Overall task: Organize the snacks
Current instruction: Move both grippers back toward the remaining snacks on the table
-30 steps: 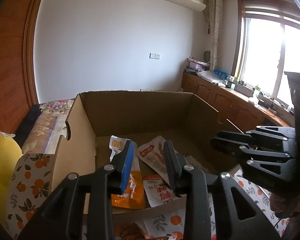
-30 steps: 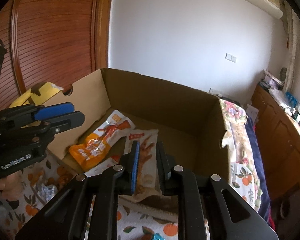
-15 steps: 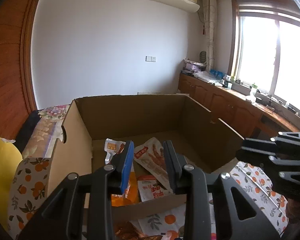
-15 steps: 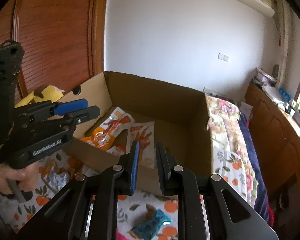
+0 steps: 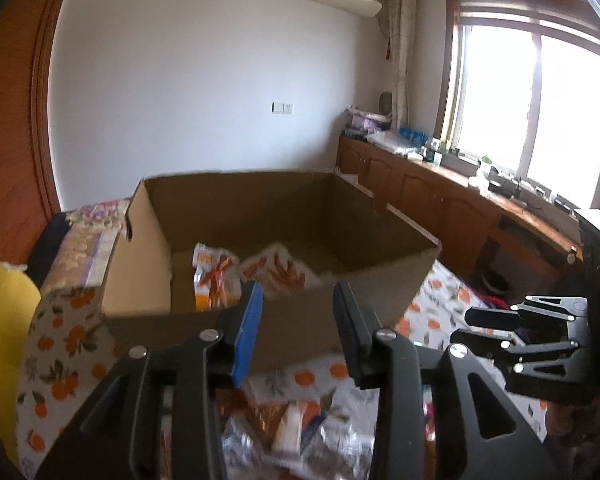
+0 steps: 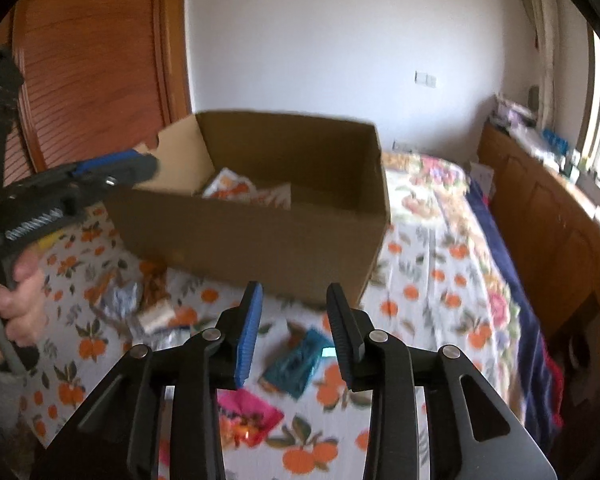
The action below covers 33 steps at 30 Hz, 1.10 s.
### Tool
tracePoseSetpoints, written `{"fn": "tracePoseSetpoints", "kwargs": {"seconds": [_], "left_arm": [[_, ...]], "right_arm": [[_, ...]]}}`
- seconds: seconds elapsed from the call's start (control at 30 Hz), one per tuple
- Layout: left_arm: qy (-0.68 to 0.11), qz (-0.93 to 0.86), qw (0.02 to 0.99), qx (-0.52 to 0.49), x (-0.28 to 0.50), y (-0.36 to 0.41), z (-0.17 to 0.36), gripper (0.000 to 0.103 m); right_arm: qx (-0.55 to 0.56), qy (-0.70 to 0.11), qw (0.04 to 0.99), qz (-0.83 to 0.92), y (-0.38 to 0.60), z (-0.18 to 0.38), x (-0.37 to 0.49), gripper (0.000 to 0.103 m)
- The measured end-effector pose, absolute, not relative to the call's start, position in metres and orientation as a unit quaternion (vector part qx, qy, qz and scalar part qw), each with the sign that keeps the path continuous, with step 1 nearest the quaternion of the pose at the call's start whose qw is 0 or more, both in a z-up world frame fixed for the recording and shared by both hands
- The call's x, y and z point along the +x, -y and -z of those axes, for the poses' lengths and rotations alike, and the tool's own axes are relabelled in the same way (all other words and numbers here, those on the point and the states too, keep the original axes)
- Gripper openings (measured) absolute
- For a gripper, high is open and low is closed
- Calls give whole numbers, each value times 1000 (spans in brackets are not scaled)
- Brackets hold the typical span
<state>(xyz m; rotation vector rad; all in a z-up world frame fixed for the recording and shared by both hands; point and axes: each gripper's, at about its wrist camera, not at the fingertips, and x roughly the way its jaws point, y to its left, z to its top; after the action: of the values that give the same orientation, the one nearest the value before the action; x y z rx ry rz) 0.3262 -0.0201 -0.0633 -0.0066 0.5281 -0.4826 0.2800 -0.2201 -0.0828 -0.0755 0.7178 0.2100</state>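
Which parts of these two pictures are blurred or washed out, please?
Left wrist view: the window is blown out white, the cardboard box rim and the packets below the left claw are smeared. Right wrist view: the box, teal packet and pink packet are motion-blurred; the right claw stays sharp.

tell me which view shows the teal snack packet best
The right wrist view. The teal snack packet lies in plain sight on the orange-print cloth, just beyond the open right claw and in front of the cardboard box. The left wrist view shows only a blurred heap of wrappers, and no teal packet can be picked out.
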Motion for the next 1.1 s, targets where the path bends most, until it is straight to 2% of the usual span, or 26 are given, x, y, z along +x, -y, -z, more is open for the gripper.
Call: {"fn": "tracePoseSetpoints", "kwargs": {"seconds": [0.27, 0.77, 1.1], "left_arm": [[-308, 214, 927, 1, 293, 12, 98, 37], [-344, 183, 921, 2, 245, 5, 126, 37], [-366, 178, 913, -31, 241, 13, 132, 40]], "right_arm": [[11, -382, 916, -119, 220, 113, 252, 40], [45, -407, 901, -147, 195, 143, 210, 56], [75, -425, 890, -148, 193, 160, 222, 58]]}}
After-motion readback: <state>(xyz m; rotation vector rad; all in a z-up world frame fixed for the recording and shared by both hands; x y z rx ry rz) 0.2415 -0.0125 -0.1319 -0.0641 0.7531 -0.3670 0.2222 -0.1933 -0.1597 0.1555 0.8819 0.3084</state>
